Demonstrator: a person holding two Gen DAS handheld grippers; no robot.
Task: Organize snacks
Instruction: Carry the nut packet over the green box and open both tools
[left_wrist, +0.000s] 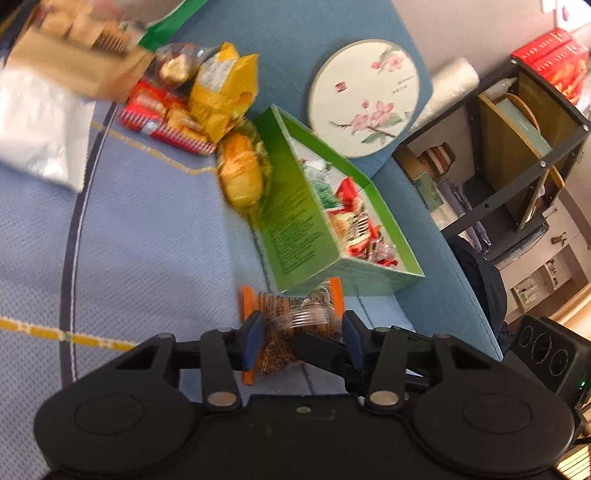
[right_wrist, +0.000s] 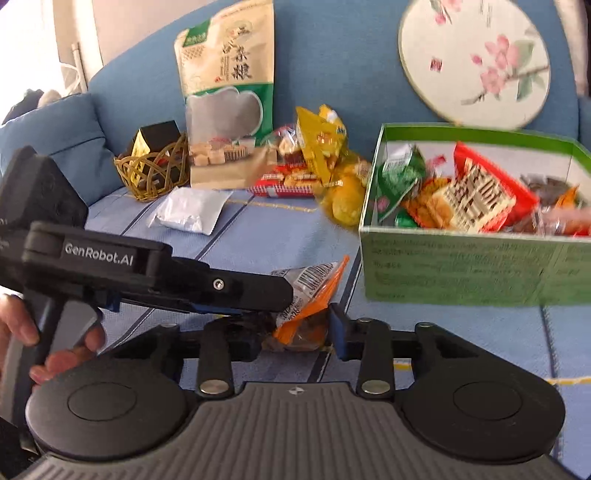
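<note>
Left wrist view: the left tongs stand apart around an orange-ended snack packet lying on the sofa seat; whether the blue pads press it cannot be told. Right wrist view: the right tongs bracket the same packet at its lower end, with the right pad close against the wrapper; contact is not confirmed, and the left tongs cross in from the left over it. The packet lies just before the green box, which already holds mixed snacks. Judgement: the packet is light, soft and crinkly, with a slippery film; its contents may crush. Best taken across the filled middle, not the flat sealed ends. Loose yellow and red packets remain beyond, near the sofa back.
</note>
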